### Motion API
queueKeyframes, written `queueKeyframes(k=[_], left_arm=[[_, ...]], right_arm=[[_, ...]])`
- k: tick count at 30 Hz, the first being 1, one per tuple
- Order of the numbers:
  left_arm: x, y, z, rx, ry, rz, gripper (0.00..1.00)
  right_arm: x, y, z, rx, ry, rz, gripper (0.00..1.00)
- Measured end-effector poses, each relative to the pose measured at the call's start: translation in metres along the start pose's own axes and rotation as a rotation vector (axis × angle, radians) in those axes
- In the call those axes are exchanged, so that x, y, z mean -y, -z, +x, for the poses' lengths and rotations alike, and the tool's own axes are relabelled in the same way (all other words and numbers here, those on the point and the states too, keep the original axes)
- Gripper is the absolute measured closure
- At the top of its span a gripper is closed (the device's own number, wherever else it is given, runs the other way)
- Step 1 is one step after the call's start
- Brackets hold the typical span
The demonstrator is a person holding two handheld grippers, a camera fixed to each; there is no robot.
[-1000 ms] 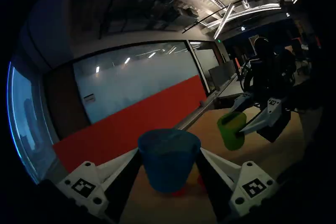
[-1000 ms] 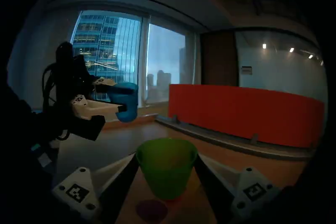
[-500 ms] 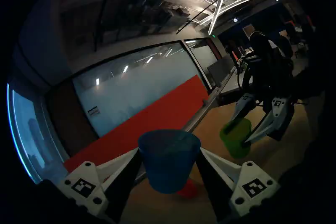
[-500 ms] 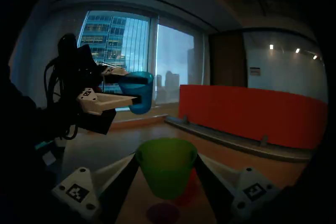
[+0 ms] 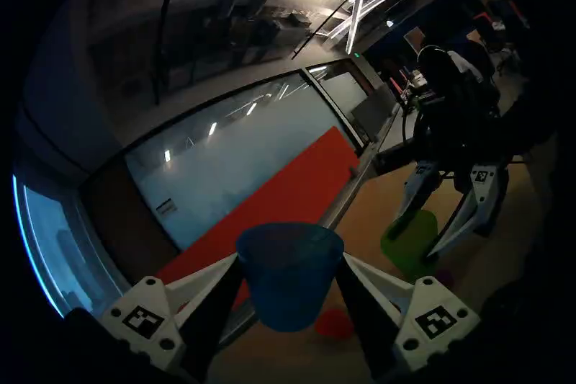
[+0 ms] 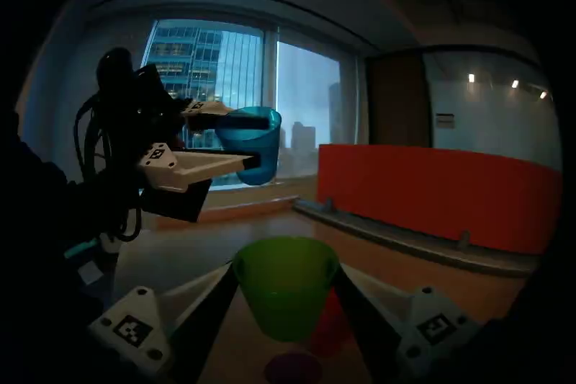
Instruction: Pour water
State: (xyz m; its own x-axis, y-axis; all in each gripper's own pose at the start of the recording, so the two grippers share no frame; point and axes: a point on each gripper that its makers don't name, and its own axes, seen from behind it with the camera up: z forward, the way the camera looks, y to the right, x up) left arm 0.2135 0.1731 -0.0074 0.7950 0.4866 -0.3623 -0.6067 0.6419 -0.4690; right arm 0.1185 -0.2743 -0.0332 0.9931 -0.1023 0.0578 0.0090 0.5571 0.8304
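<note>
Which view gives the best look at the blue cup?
The left gripper view: the blue cup sits large and centred, clamped between the fingers of the left hand-held gripper. The right gripper view shows the same cup smaller and from the side, up and left of the green cup.

The blue cup (image 5: 290, 276) was a translucent plastic tumbler, wider at the rim than at the base, pinched between the fingers of the left gripper (image 5: 290, 263) and held aloft, close to upright. The green cup (image 6: 286, 287), of the same tapered shape, stood upright between the fingers of the right gripper (image 6: 286, 270), lower than the blue one and apart from it
</note>
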Motion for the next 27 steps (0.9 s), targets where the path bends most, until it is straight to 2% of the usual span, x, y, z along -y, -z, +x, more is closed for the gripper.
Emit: queueKeyframes(k=[14,27], left_arm=[[-0.002,-0.002,0.013,-0.005,-0.090,0.005,0.15],[-0.004,-0.003,0.019,-0.007,-0.152,0.009,0.15]], right_arm=[[0.018,-0.010,-0.004,0.002,-0.004,0.042,0.08],[0.029,-0.017,-0.007,0.008,-0.003,0.070,0.08]])
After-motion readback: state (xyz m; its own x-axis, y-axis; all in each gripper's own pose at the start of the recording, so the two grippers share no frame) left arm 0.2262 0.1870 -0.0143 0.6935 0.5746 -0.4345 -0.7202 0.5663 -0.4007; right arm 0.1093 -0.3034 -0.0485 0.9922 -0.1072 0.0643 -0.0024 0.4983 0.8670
